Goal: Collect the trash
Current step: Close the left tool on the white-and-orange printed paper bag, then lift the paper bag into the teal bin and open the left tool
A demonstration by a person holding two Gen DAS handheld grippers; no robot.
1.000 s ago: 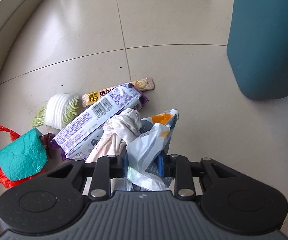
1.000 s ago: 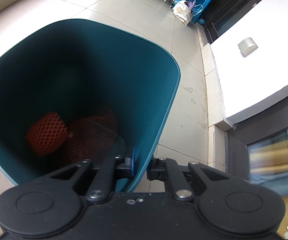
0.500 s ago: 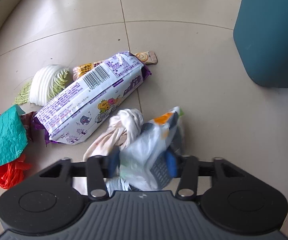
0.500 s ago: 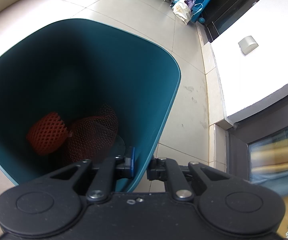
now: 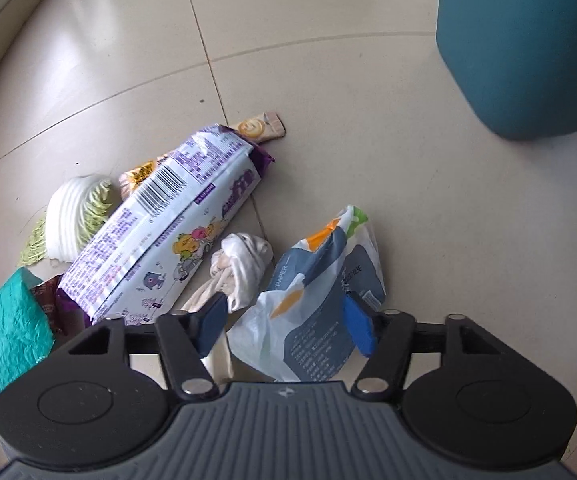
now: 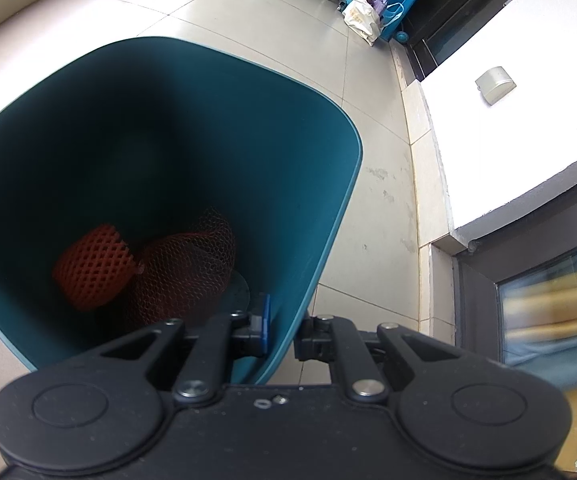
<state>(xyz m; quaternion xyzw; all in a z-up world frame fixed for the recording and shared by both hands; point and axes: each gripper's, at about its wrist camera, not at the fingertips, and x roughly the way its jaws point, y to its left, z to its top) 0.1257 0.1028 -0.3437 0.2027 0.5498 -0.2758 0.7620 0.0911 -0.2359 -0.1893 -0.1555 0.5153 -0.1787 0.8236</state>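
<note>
The left gripper has its jaws spread wide around a crumpled paper-towel bag on the floor (a white rag lies just left). The right gripper is clenched on the near rim of the teal bin, which holds orange netting.

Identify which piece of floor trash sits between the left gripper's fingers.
The white, blue and orange plastic bag. It lies in the gap of the open left gripper; the purple wipes pack, cabbage piece and teal paper lie further left.
</note>
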